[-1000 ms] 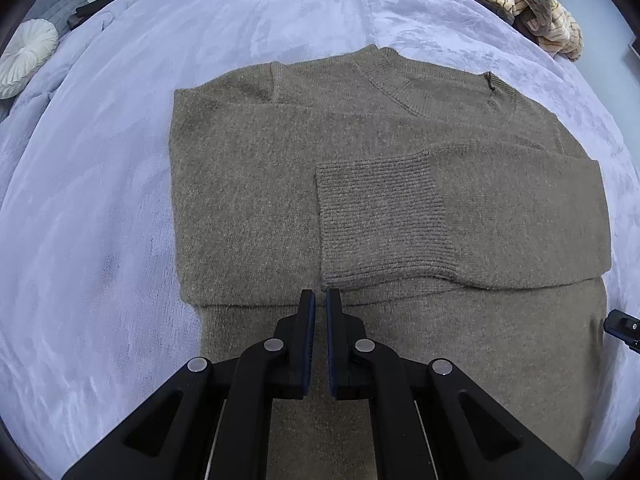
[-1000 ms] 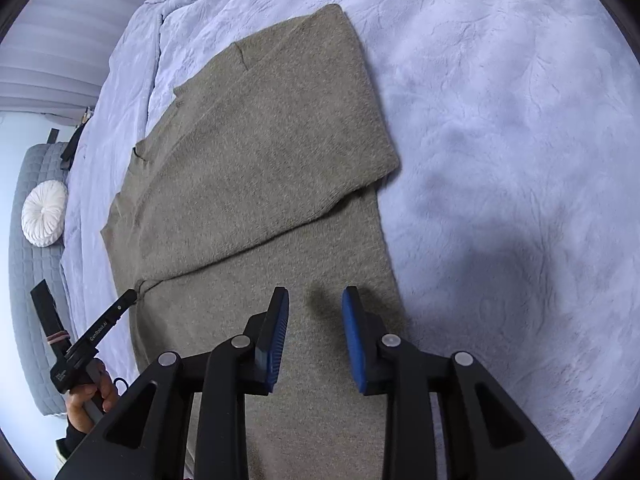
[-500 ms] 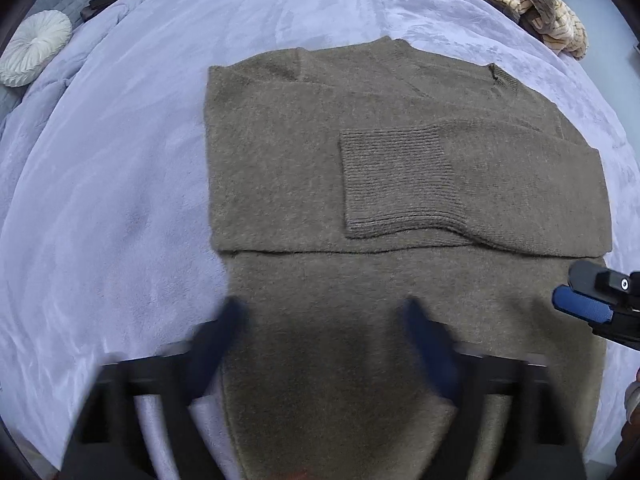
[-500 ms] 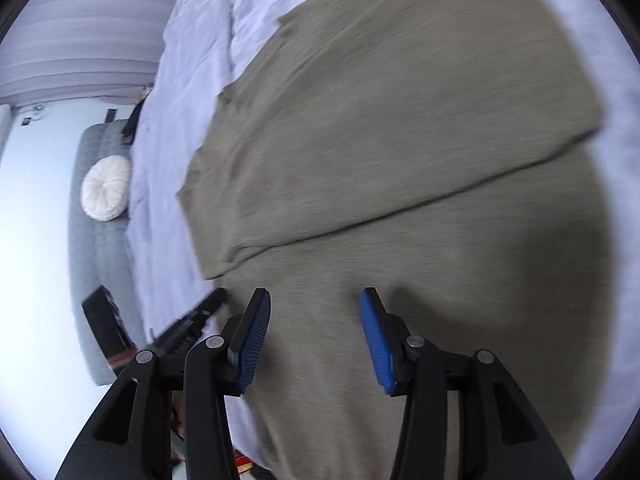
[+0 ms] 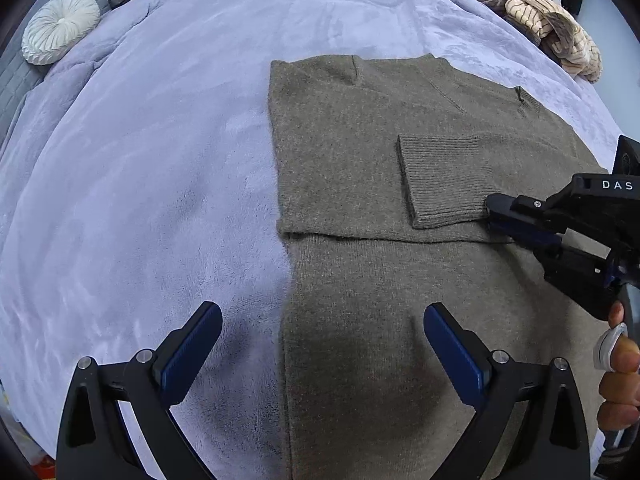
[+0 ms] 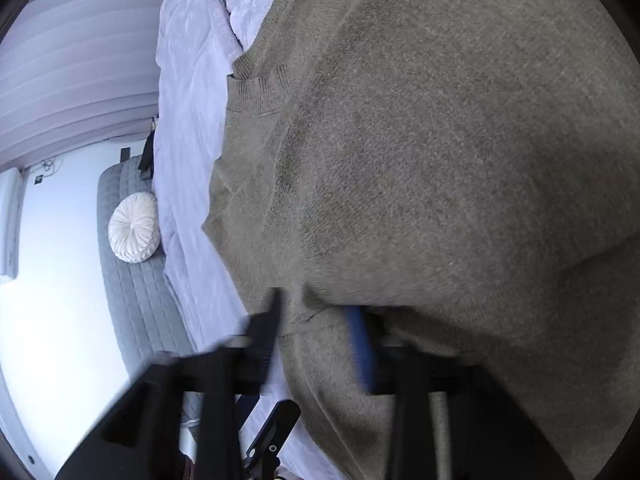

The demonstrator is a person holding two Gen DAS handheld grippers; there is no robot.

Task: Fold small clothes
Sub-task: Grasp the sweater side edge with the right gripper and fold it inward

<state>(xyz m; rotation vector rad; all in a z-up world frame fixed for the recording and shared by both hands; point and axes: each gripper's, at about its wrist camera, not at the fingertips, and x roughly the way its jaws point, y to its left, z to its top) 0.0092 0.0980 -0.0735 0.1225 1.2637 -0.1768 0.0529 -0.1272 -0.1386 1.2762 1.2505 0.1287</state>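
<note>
Hovering wide-open left gripper (image 5: 322, 344) over sweater (image 5: 400, 280); right gripper (image 6: 316, 320) blurred, closure unclear; sleeve cuff (image 5: 440, 176) may drag.

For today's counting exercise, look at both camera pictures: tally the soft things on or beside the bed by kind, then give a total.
Olive-brown knitted sweater: 1
Lavender plush blanket covering the bed: 1
Round white pleated cushion: 1
Pile of cream and brown striped clothes: 1
Total: 4
</note>
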